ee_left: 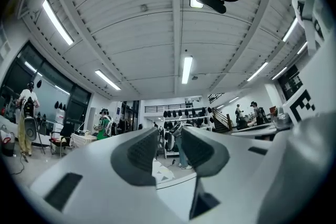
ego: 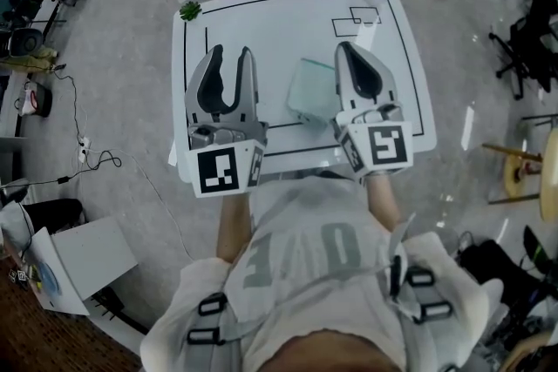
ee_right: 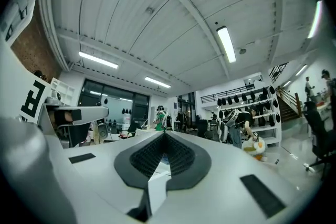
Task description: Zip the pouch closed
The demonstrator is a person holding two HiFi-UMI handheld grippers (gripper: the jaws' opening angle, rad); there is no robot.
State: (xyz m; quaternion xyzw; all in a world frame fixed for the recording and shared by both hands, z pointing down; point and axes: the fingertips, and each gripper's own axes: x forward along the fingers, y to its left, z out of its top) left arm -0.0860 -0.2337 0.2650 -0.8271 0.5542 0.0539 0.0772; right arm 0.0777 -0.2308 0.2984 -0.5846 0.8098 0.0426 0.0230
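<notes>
Two sets of jaws, both empty: spread apart on the left gripper, pressed together on the right gripper. Held level above the near edge of the white table, touching nothing. Lying flat on that table, just inside its near edge and between the two: the translucent pouch. Probably light, limp and slick; best pinned at a corner beside the zip, slider drawn by its tab.

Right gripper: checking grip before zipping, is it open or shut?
Shut. The right gripper shows its pads pressed together, nothing between them.
</notes>
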